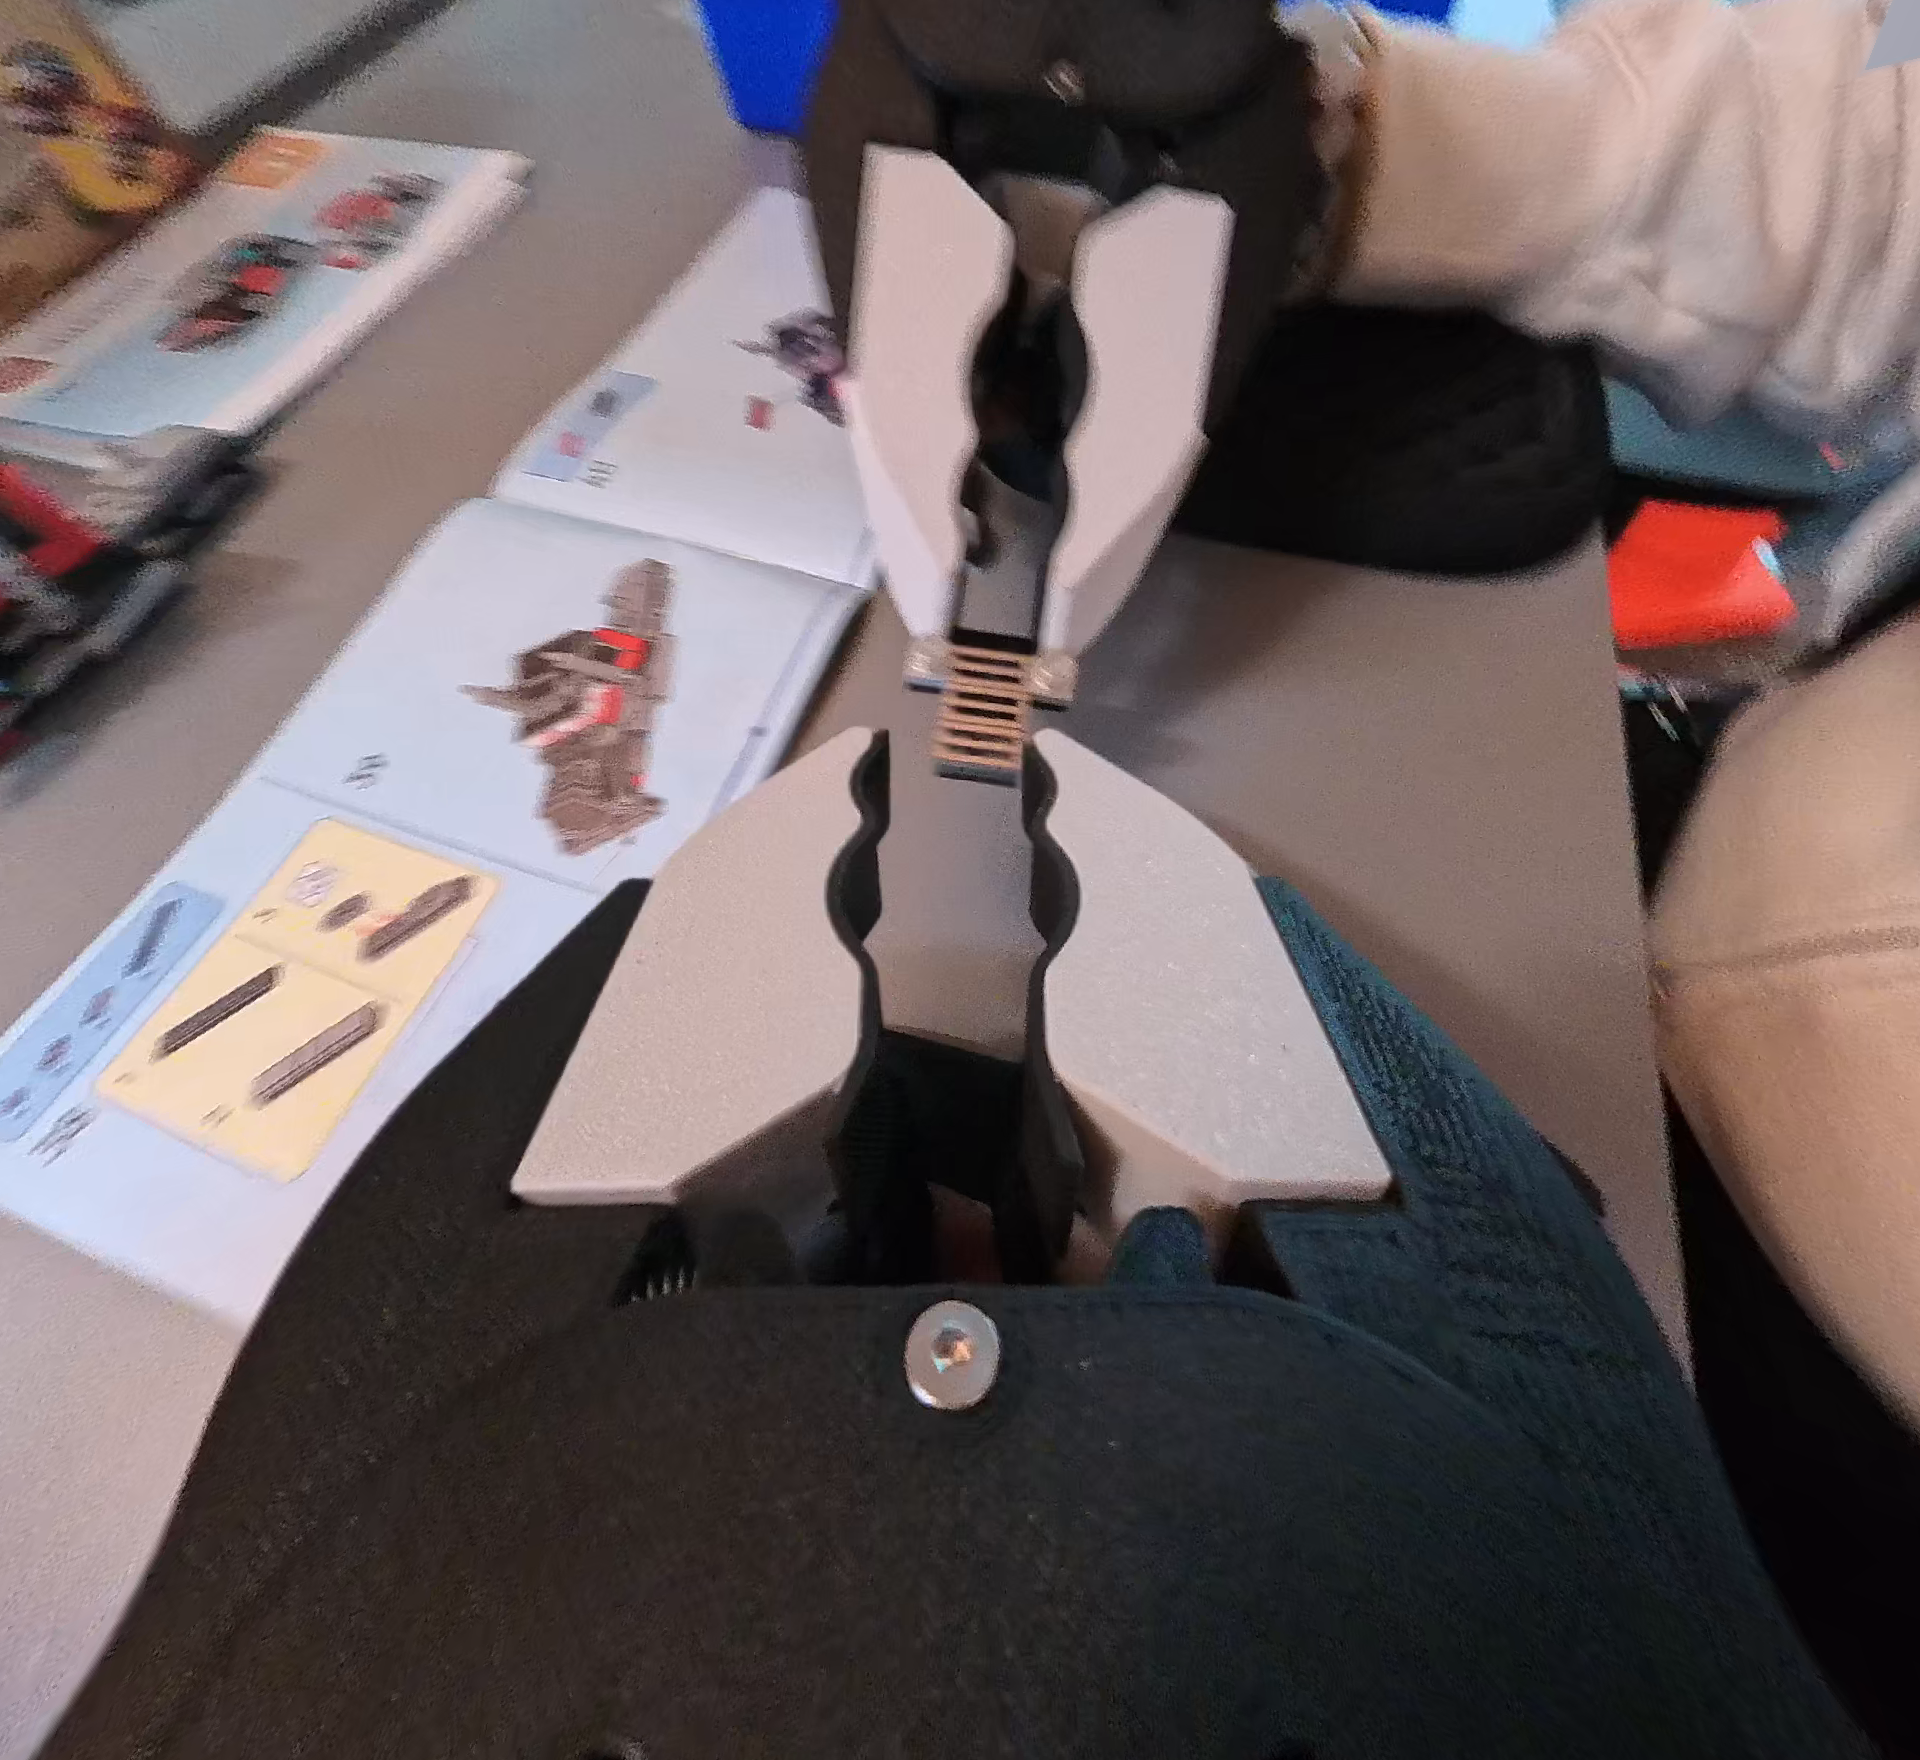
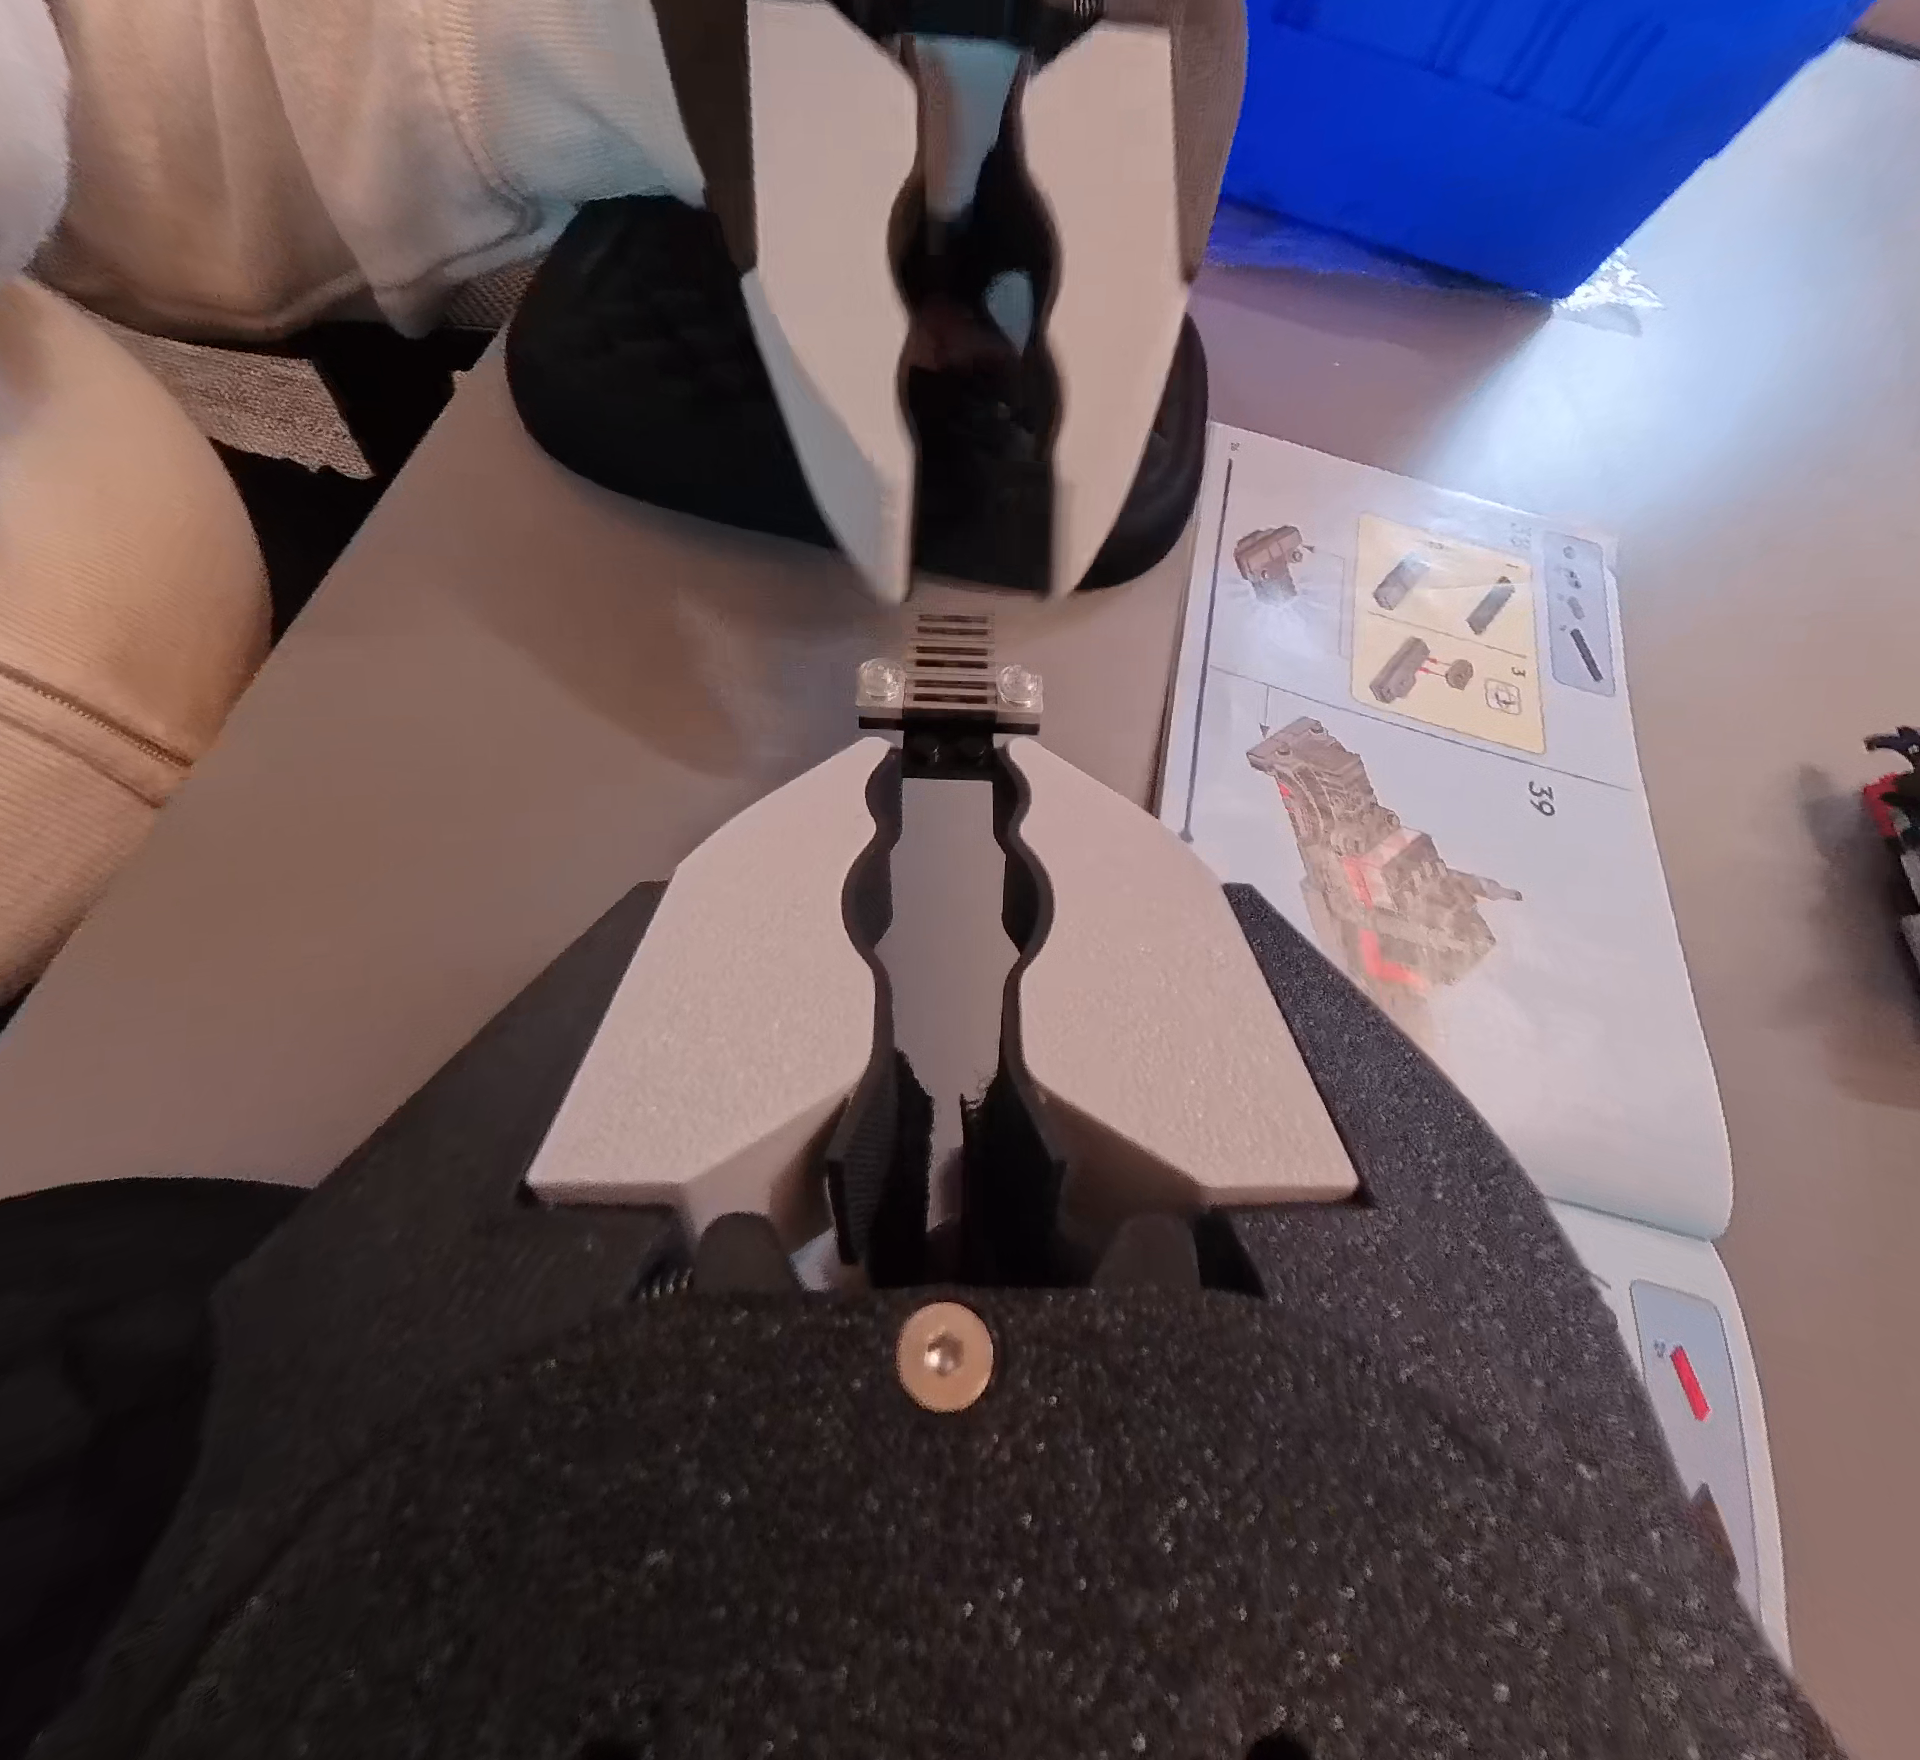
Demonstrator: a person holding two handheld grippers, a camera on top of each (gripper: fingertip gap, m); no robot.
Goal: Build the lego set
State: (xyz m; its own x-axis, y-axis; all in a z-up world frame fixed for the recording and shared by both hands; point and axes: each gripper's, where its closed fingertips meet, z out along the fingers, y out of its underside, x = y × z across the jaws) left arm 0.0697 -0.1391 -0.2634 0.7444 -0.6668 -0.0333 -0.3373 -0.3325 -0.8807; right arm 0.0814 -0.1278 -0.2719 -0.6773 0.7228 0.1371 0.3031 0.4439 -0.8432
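A small lego assembly is held over the table edge: a ribbed grille tile point(image 1: 977, 713) point(image 2: 951, 656) on a grey plate with two clear studs point(image 2: 1003, 687) and a black base point(image 2: 945, 751). My right gripper point(image 2: 948, 760), seen from the front in the left wrist view point(image 1: 994, 635), is shut on the black base. My left gripper point(image 1: 961, 754) faces it, and shows in the right wrist view too point(image 2: 977, 583). Its jaws stand narrowly apart around the grille's free end, with a gap showing on one side.
An open instruction booklet point(image 1: 582, 723) point(image 2: 1434, 775) lies on the grey table point(image 1: 1299, 775). Another booklet point(image 1: 260, 287) lies over built red and black lego point(image 1: 62, 557). A blue bin point(image 2: 1507, 48), a black object point(image 1: 1392, 432) and a person's cream sleeve point(image 1: 1621, 183) are nearby. Only a small space, under 4 cm, lies between the two pairs of fingers.
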